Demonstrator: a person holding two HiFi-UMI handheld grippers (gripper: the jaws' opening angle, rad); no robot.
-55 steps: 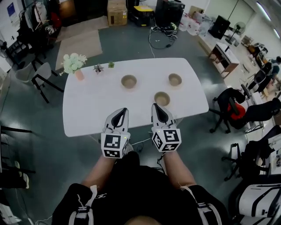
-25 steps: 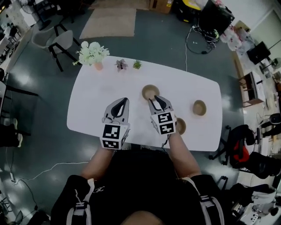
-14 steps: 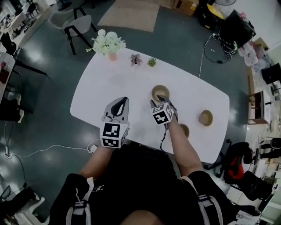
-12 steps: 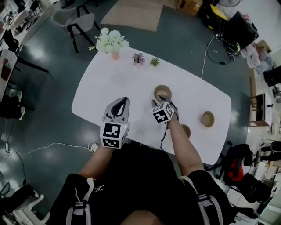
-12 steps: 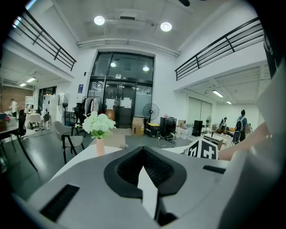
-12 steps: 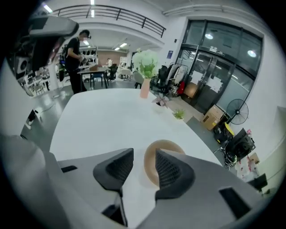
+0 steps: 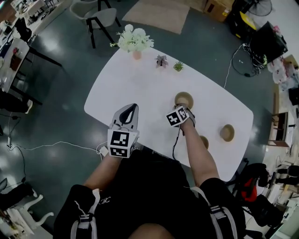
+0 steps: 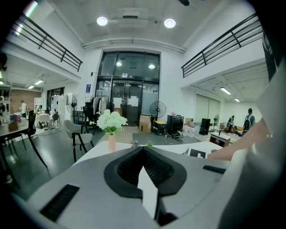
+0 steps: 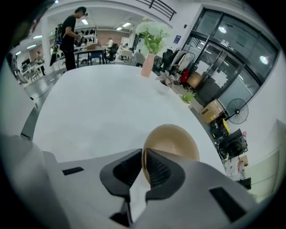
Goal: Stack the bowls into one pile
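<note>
Three tan bowls stand apart on the white table [image 7: 135, 88]. My right gripper [image 7: 183, 108] points steeply down at the near rim of the closest bowl [image 7: 183, 99]. In the right gripper view its jaws are closing, with that bowl's [image 9: 172, 138] rim pinched between them at the right gripper [image 9: 144, 154]. A second bowl [image 7: 227, 132] sits at the right. The third bowl [image 7: 204, 141] is partly hidden by my right forearm. My left gripper [image 7: 131, 108] hovers over the table's near edge, shut and empty, as the left gripper [image 8: 143, 150] view also shows.
A vase of white flowers [image 7: 134, 41] and two small potted plants [image 7: 161, 60] [image 7: 178, 66] stand along the table's far edge. A chair [image 7: 100, 14] is beyond the table. A cable [image 7: 56, 147] runs across the floor at the left.
My right gripper has dropped down to the nearest bowl and its jaws have come together on the rim. The left gripper has stayed near the front edge.
</note>
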